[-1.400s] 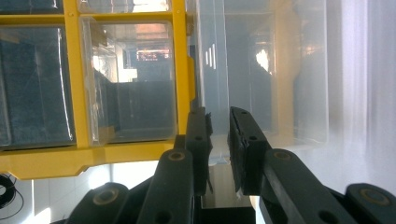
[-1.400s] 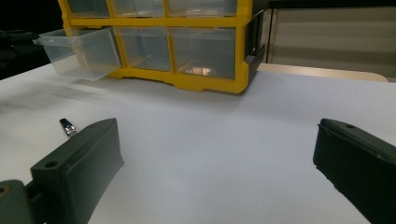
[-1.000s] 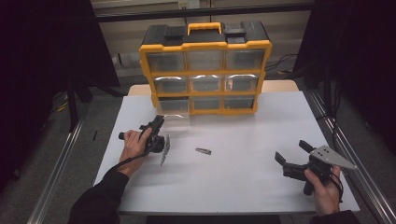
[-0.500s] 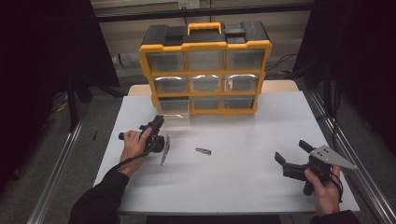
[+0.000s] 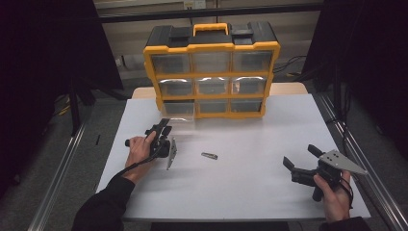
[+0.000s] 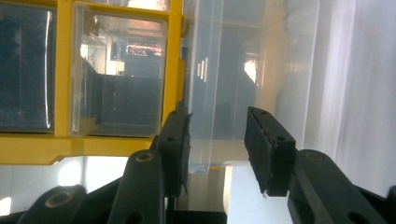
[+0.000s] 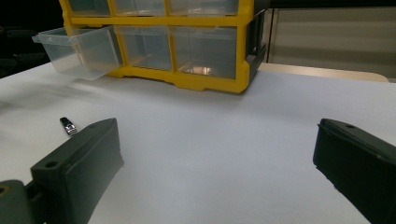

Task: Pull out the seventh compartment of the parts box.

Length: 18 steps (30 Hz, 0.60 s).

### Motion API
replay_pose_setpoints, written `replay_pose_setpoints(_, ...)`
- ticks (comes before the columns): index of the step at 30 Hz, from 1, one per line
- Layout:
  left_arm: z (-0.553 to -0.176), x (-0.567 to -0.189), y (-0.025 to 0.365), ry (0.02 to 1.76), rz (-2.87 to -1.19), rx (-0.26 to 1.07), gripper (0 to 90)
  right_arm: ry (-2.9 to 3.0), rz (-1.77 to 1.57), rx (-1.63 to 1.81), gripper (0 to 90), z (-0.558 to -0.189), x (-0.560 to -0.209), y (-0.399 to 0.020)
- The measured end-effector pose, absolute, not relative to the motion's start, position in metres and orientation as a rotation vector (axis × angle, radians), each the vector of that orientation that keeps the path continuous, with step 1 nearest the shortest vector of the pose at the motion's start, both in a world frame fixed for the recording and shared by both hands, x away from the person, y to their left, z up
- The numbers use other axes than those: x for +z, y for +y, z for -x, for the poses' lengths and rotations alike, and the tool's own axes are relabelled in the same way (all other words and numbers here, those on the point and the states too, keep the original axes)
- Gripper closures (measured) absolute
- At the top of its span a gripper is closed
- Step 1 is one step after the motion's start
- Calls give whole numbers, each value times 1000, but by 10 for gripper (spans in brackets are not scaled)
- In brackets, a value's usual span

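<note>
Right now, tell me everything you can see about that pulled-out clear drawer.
The clear drawer is see-through plastic, thin-walled and looks empty. It juts partway out of the bottom-left slot of the yellow organizer, over the white table. The left gripper has its jaws astride the drawer's front edge, just opened, pads no longer pressing.

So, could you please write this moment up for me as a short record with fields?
Setting: white table with a yellow organizer of clear drawers at its far edge
Drawer: bottom-left clear drawer pulled out
Left tongs: jaws just opening, either side of the drawer's front lip, pads apart from it
Right tongs: open, holding nothing, low over the table near its right edge
Loose item: small metal object mid-table
</note>
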<state>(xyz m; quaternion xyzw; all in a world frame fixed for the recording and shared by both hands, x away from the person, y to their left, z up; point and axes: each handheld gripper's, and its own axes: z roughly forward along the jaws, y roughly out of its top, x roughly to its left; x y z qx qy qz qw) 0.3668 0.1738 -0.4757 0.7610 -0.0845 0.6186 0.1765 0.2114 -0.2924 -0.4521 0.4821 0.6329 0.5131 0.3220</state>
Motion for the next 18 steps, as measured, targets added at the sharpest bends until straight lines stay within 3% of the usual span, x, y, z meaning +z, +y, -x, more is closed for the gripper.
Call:
replay_pose_setpoints(9, -363, -467, 175, -63, -2175, 1688, 446, 1662, -1265, 1348, 7, -211, -452, -292)
replay_pose_setpoints(18, -361, -462, 174, 157, -2126, 1509, 291, 1666, -1264, 1350, 7, -211, -452, -292)
